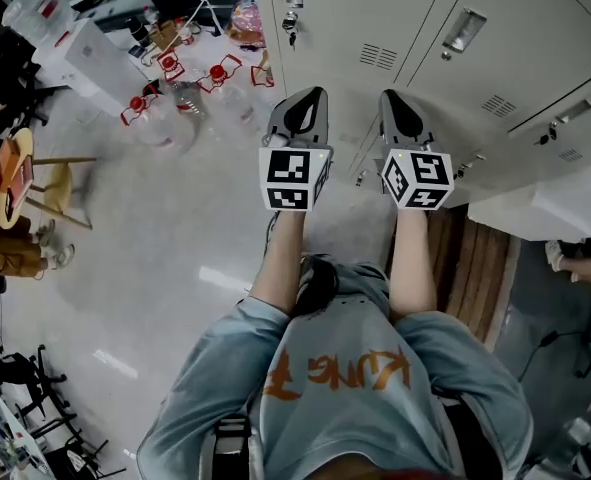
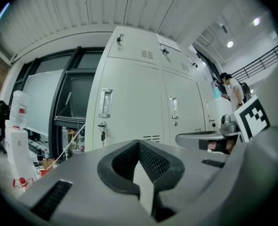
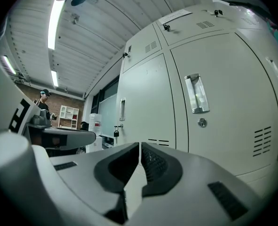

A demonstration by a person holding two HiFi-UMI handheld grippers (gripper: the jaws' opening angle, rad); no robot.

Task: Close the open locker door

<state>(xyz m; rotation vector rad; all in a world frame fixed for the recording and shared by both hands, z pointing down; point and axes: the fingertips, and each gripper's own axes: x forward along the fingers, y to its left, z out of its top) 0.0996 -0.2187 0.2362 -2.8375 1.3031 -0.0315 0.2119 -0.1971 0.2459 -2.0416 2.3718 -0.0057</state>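
the row of lockers point(image 1: 425, 28) fills the top and the right of the head view, and the person stands in front of it with both arms held out. in both gripper views every one of the locker doors point(image 3: 214, 107) that shows lies flush with its neighbours; none of them stands open. this fits two stages: the door is already shut, or the open one is outside of these views.

the left gripper point(image 1: 313, 96) and the right gripper point(image 1: 391, 98) point level at the lockers, side by side. the jaws of both are closed together and nothing is between them.

as a judgement, jaws closed like this make a firm blunt tip for pushing a door. the good place to press is the free edge near the handle point(image 3: 196, 94), not the hinge side, and the sign of a good result is a door edge in line with the next ones.

a pale slab point(image 1: 550, 208) sticks out at the right of the head view. whether it is a door or a shelf cannot be told, and the frame cuts it off. a small padlock point(image 3: 115, 133) hangs on one door; whether it is locked is too small to see.
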